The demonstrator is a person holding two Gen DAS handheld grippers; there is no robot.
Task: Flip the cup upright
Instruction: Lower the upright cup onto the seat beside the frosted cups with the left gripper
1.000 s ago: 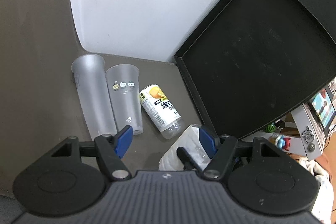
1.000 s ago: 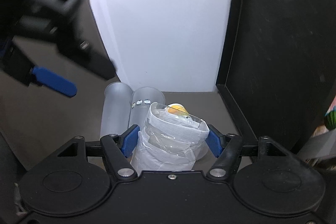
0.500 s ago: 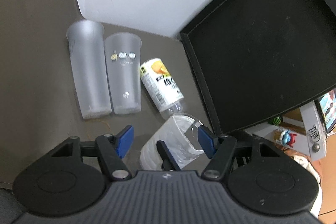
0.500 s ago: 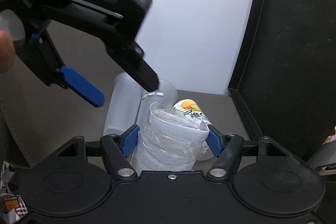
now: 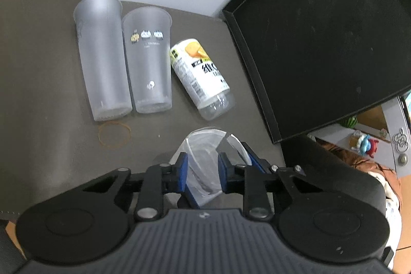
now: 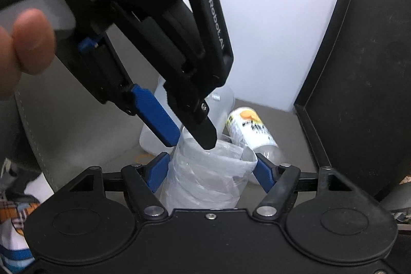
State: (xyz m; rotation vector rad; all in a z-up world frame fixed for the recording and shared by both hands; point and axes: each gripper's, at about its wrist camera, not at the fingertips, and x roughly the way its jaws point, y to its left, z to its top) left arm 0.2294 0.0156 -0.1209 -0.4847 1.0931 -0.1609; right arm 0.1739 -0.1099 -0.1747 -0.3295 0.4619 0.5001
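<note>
Left wrist view looks down on a dark grey surface point(image 5: 46, 84). The left claw point(image 5: 202, 172) has its two blue pads drawn in on the rim wall of a clear cup point(image 5: 205, 158) wrapped in whitish film; one pad sits outside the wall at about 9 o'clock of the cup mouth, the other seems to sit inside it, so the claw is clenched on the cup's edge. The cup lies at 6 o'clock in this view, just above the claw body.

Farther out, at 10 o'clock, two frosted tumblers lie side by side and touching: a plain tall tumbler point(image 5: 102, 58) and, just to its right, a printed tumbler point(image 5: 149, 60) with small cartoon figures near its rim. A labelled bottle point(image 5: 200, 78) lies tilted at about 12 o'clock, near the printed tumbler but apart from it. A rubber band point(image 5: 114, 134) lies flat just below the base of the plain tumbler. A black tray point(image 5: 321, 30) fills the 2 o'clock side, its corner near the bottle.

Right wrist view shows the right claw point(image 6: 210, 171) with its blue pads on either side of the same cup point(image 6: 205, 176), at 9 and 3 o'clock of its body, close against the film; it appears to be grasping the cup, which stands mouth-up between them. The left claw point(image 6: 190, 130) reaches down from 11 o'clock onto the cup's rim, with a person's fingers point(image 6: 28, 48) showing at 9 o'clock. The bottle point(image 6: 251, 130) lies beyond the cup at 1 o'clock, and the tray point(image 6: 359, 84) stands at 3 o'clock.
</note>
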